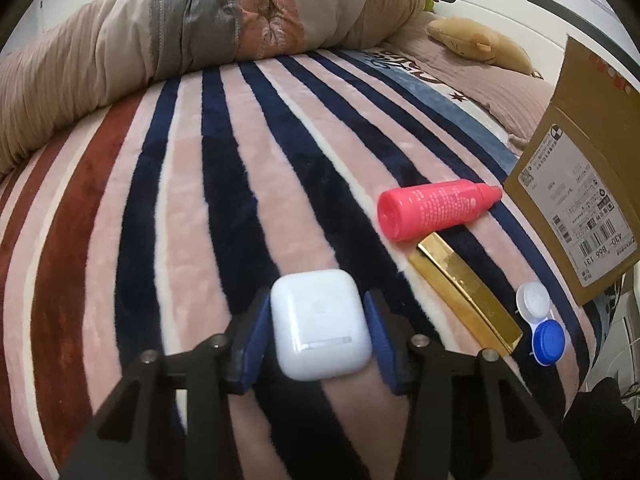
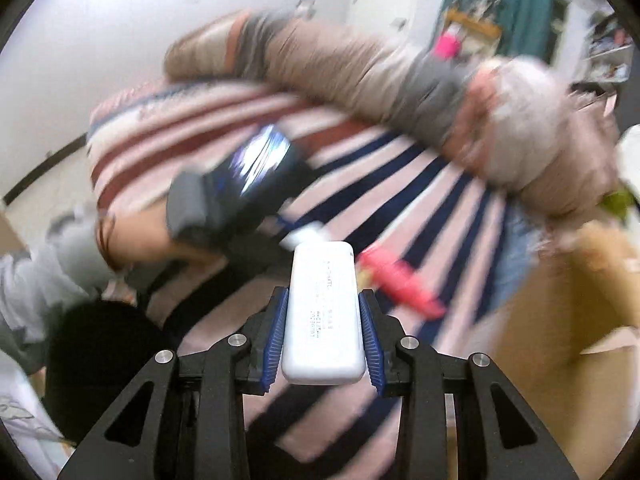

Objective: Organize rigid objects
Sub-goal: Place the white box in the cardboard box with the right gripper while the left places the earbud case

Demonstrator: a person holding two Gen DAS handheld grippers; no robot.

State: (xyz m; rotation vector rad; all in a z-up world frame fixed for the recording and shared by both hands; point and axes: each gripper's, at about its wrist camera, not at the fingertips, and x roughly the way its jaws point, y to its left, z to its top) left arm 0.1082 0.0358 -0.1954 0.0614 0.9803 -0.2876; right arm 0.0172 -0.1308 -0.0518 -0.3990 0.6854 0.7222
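Note:
My left gripper (image 1: 318, 312) has its blue pads around a white earbud case (image 1: 320, 324) on the striped blanket (image 1: 192, 200); the right pad stands slightly off the case. To the right lie a pink bottle (image 1: 434, 208), a gold bar-shaped case (image 1: 464, 300) and a contact lens case (image 1: 540, 324) with white and blue lids. My right gripper (image 2: 323, 312) is shut on a white oblong device (image 2: 323, 320) held above the bed. The right wrist view is motion-blurred; the pink bottle (image 2: 400, 284) and the other gripper (image 2: 256, 176) show in it.
A cardboard box (image 1: 580, 184) with a shipping label stands at the right edge of the bed; it also shows in the right wrist view (image 2: 568, 300). A rolled beige quilt (image 1: 180, 40) lies along the far side. A tan plush toy (image 1: 480, 42) sits at the back right.

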